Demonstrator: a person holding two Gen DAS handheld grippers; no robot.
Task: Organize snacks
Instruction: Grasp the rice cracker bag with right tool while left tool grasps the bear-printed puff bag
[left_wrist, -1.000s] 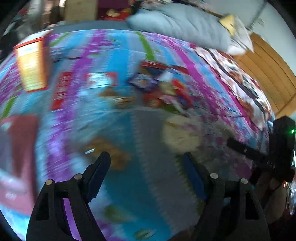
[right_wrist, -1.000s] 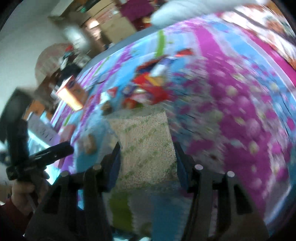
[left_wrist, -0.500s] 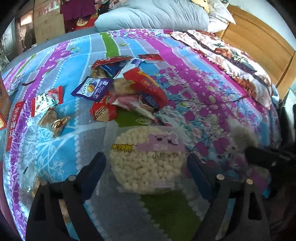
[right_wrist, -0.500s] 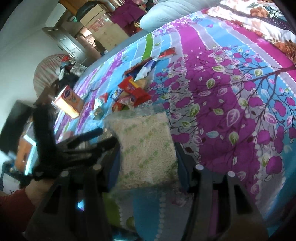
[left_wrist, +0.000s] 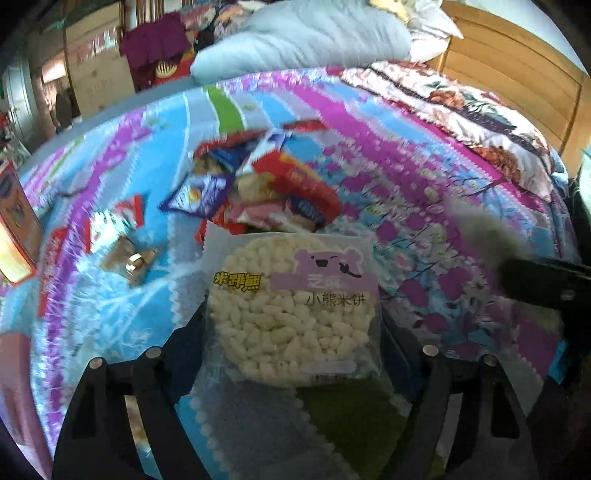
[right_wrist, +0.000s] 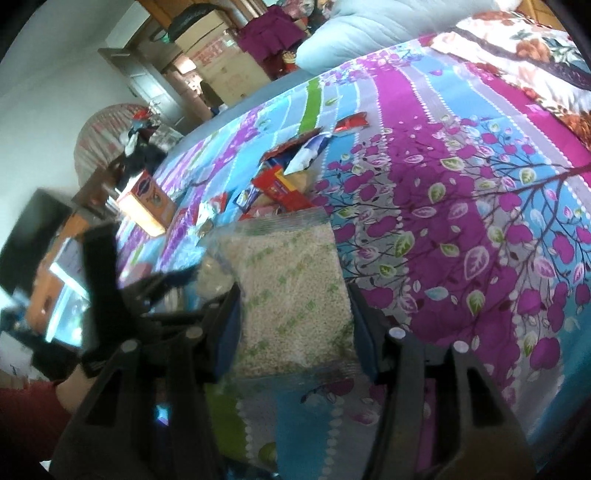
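Left tongs (left_wrist: 291, 321): jaws closing on a clear pack of round puffed rice cakes (left_wrist: 291, 306) with a purple bear label; the pack sits between the two fingers, edges at or against both pads, though firm contact is hard to confirm through the blur. Pack hangs over the bed (left_wrist: 424, 206), whose quilt is striped blue and purple. At 12 o'clock from the pack, a loose pile of snack packets (left_wrist: 273, 192) lies on the quilt; at 10 o'clock, a small gold-wrapped snack (left_wrist: 133, 258); far at 9 o'clock, an orange box (left_wrist: 14, 229) stands upright.

Right tongs (right_wrist: 295, 317): partly open, both pads pressed on the sides of a clear bag of pale grain-like snack (right_wrist: 291, 291) with green print, held above the quilt. The snack pile (right_wrist: 291, 177) lies at 12 o'clock beyond it. The left tongs (right_wrist: 122, 288) show blurred at 9 o'clock.
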